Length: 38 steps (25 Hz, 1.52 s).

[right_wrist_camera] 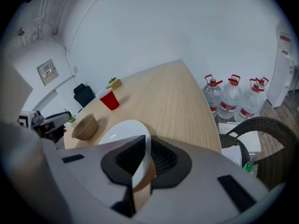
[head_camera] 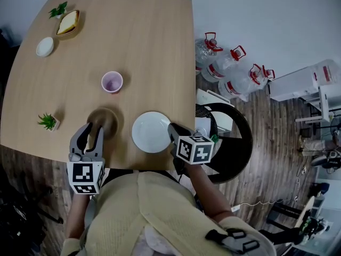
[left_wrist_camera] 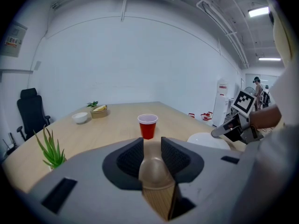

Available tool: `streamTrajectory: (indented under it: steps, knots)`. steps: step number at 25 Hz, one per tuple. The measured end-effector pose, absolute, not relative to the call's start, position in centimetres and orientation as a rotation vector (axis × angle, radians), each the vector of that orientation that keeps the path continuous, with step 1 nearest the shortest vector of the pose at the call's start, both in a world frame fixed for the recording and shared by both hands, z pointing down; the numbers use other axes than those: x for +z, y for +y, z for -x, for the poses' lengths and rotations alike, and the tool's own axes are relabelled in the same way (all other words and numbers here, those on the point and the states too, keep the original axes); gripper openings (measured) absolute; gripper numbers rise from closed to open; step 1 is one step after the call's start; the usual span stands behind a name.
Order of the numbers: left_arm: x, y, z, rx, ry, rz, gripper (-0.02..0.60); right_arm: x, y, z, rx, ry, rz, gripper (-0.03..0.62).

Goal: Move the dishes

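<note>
A brown paper bowl (head_camera: 108, 119) stands upright on the wooden table (head_camera: 144, 41) near its front edge. My left gripper (head_camera: 91, 128) is open, and the bowl's near side (left_wrist_camera: 156, 171) fills the gap between its spread fingers. I cannot tell whether they touch it. A white plate (head_camera: 149, 132) lies flat to the right of the bowl. My right gripper (head_camera: 171, 130) is at the plate's right rim. In the right gripper view the thin rim (right_wrist_camera: 141, 160) lies against one pad, and a gap shows before the other.
A red cup (head_camera: 112, 82) stands behind the bowl. At the far left are a small white bowl (head_camera: 45, 46), a wooden dish of food (head_camera: 68, 24) and a small plant (head_camera: 57, 9). Another plant (head_camera: 48, 121) is left of my left gripper. Water jugs (head_camera: 229, 68) and a wicker chair (head_camera: 237, 143) stand off the table's right edge.
</note>
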<state>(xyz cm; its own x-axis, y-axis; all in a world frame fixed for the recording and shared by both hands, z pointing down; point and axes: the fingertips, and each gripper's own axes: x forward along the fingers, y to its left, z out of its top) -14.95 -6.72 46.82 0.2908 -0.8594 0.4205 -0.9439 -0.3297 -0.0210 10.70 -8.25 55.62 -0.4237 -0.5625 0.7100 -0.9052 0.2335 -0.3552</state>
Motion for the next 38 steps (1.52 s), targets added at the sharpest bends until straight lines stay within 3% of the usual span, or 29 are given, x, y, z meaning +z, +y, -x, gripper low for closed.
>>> streamTrajectory:
  steps: [18,38]
  knots:
    - [47.2,-7.4,14.7,0.53,-1.627,-2.347,0.124,54.6,-11.5,-10.7,0.486,-2.045,-1.391,0.035]
    - [45.6,-9.2,15.3,0.485,-1.67,-2.317,0.123,48.4,-11.5,-9.8,0.544,-2.236,-1.469,0.035]
